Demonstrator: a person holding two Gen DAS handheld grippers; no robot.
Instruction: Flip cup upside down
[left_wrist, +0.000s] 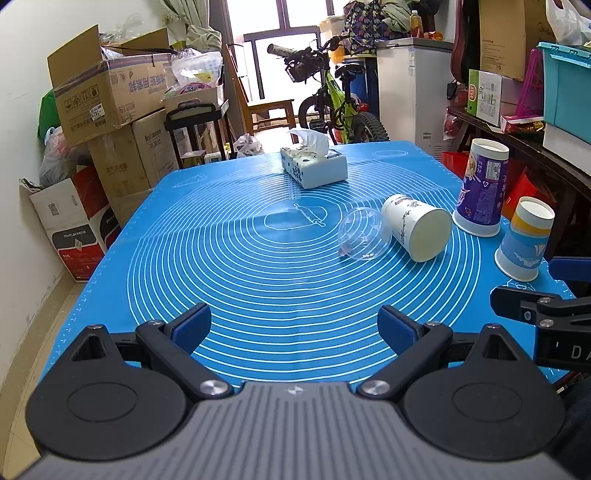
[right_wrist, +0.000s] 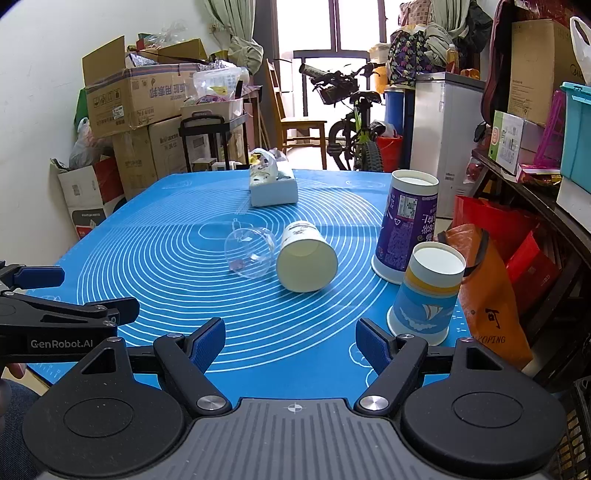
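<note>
A white paper cup (left_wrist: 415, 227) (right_wrist: 304, 258) lies on its side on the blue mat (left_wrist: 258, 280) (right_wrist: 166, 280), its mouth facing me. A clear plastic cup (left_wrist: 364, 234) (right_wrist: 249, 256) lies on its side just left of it. A tall purple cup (left_wrist: 482, 188) (right_wrist: 406, 225) and a blue-and-yellow cup (left_wrist: 524, 240) (right_wrist: 426, 293) stand upside down at the right. My left gripper (left_wrist: 295, 325) is open and empty near the front edge. My right gripper (right_wrist: 291, 341) is open and empty, close to the blue-and-yellow cup.
A tissue box (left_wrist: 314, 162) (right_wrist: 272, 184) sits at the far side of the mat. Cardboard boxes (left_wrist: 110, 96), a bicycle (left_wrist: 332, 99) and a loaded shelf (right_wrist: 535, 177) surround the table. An orange bag (right_wrist: 491, 295) hangs off the right edge.
</note>
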